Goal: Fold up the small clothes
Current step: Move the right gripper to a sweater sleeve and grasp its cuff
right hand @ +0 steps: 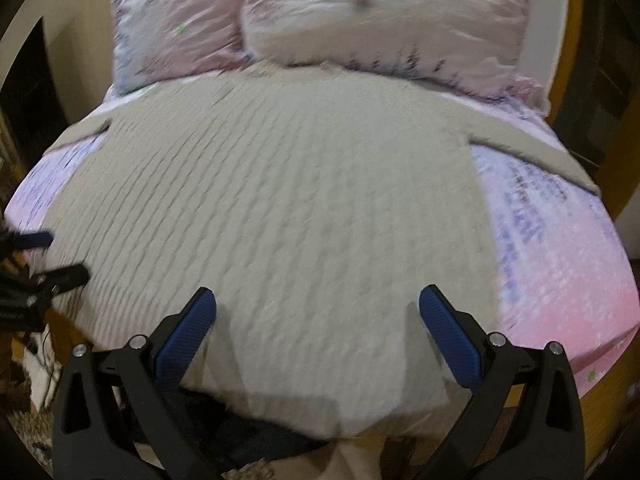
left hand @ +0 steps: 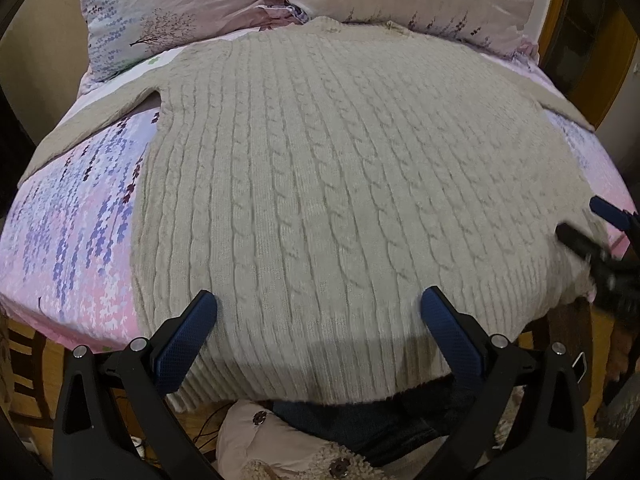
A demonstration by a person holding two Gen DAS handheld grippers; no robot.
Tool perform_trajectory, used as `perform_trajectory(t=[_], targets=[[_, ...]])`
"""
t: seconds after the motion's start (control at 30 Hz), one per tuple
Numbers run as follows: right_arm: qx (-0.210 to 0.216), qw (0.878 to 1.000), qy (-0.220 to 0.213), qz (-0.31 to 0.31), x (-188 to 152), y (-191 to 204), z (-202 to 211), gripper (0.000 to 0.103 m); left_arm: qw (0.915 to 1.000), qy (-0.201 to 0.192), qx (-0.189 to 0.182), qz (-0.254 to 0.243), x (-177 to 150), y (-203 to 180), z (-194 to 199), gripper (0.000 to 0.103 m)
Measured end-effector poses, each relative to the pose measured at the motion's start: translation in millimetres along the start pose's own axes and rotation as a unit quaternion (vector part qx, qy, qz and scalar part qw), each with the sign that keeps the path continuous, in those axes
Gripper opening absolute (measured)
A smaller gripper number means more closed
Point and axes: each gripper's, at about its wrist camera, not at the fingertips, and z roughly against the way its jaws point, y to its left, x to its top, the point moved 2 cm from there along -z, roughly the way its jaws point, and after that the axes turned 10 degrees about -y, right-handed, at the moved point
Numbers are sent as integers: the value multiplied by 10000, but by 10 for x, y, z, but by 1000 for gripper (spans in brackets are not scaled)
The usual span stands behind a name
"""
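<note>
1. One cable-knit sweater (left hand: 320, 184), pale grey-beige, laid flat on a bed with a pink floral sheet (left hand: 80, 240). Its neckline is toward the two pillows (left hand: 400, 4), its hem at the near edge of the bed, and both sleeves are spread outward. Judged: it is spread flat so that folding can begin; no fold is visible yet.

2. Left gripper (left hand: 319, 308): fingers spread wide and holding nothing. It is poised over the hem on the left half of the garment, probably ready to take that edge.

3. Right gripper (right hand: 318, 308): jaws likewise wide apart and empty, above the hem toward the right side. Judged: the paired stance suggests a two-handed lift of the hem or sides.

4. View differences. The left wrist view is sharp and shows the cable pattern, the left sleeve (left hand: 92, 124), and clothing (left hand: 280, 440) below the bed edge. The right wrist view is blurred, so the knit detail is lost, but it shows the right sleeve (right hand: 532, 148) more fully and the bare sheet beside it. Each view catches the opposite gripper at its margin.
</note>
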Motion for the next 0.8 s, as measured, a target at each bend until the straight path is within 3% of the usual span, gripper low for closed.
perform_trajectory(t=[0.23,0.33,0.43,0.5,0.6,0.67,0.8], targets=[[-358,9925,-584,-1008,484,-872,-126,97,9980,-277,-307,475,287,209,-100,102],[-525,9809,-706,-1737,667,-1398,-254,85,9966,-429,-318,626,457,305,-164,102],[-754,9565,-664,-2740,740,-2022,-426,73,9958,-675,-274,559,620,353,-190,102],[-904,9298,-590,-3520,725,-2504,-565,61,9950,-810,-314,490,719,373,-207,102],[-1237,8970,-475,-4218,665,-3013,-734,51,9937,-948,-391,442,865,397,-261,102],[-1374,8810,-461,-4504,622,-3246,-822,47,9939,-899,-436,463,967,417,-330,102],[-1456,8602,-457,-4865,579,-3507,-971,43,9943,-788,-519,500,1117,434,-456,102]])
